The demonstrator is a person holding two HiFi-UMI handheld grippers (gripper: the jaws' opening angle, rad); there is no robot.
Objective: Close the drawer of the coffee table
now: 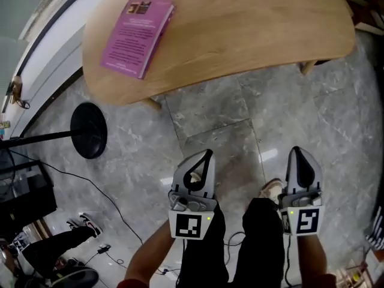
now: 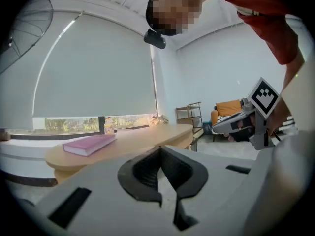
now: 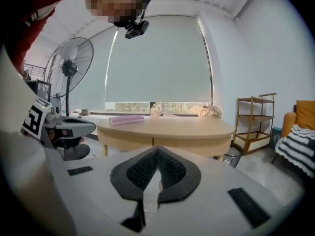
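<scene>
The oval wooden coffee table (image 1: 240, 35) fills the top of the head view, with a pink book (image 1: 137, 36) lying on its left part. In the right gripper view the table's (image 3: 172, 129) side panel shows one vertical seam, and nothing stands out from it. My left gripper (image 1: 207, 153) and right gripper (image 1: 297, 150) hang side by side over the grey marble floor, short of the table and touching nothing. Both point toward it. The left gripper's (image 2: 160, 149) pads meet at the tips, and the right gripper's (image 3: 157, 150) jaws are shut too. Neither holds anything.
A fan's black round base (image 1: 89, 129) stands left of the table, its head (image 3: 69, 65) rising at the left in the right gripper view. A wooden shelf rack (image 3: 253, 122) and a striped cloth (image 3: 295, 144) are to the right. The person's legs (image 1: 264, 233) are below the grippers.
</scene>
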